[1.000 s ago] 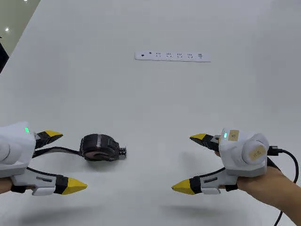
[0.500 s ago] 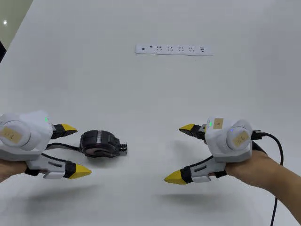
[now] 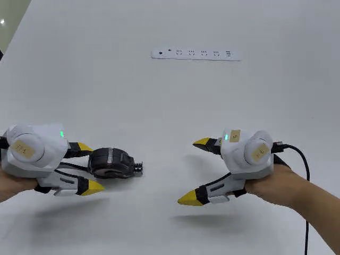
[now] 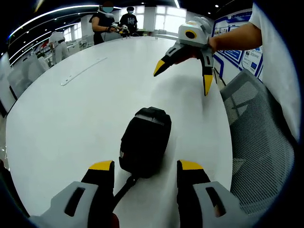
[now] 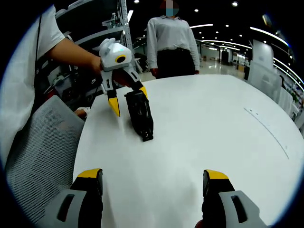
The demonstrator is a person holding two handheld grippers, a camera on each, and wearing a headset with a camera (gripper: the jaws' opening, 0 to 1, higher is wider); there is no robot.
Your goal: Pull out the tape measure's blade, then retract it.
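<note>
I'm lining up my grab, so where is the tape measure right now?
In the head view the tape measure lies on the white table at lower left, its rear end between the open jaws of the left gripper, apart from the right gripper.

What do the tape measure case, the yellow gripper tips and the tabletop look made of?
Tape measure: black case, likely moulded plastic, perhaps rubber-coated; it has a dull matte sheen and a grey band across it.
Yellow fingertips: smooth plastic or rubber caps with a uniform colour; I cannot tell which.
Tabletop: white and smooth, probably laminate; it shows soft shadows and a faint sheen.
</note>
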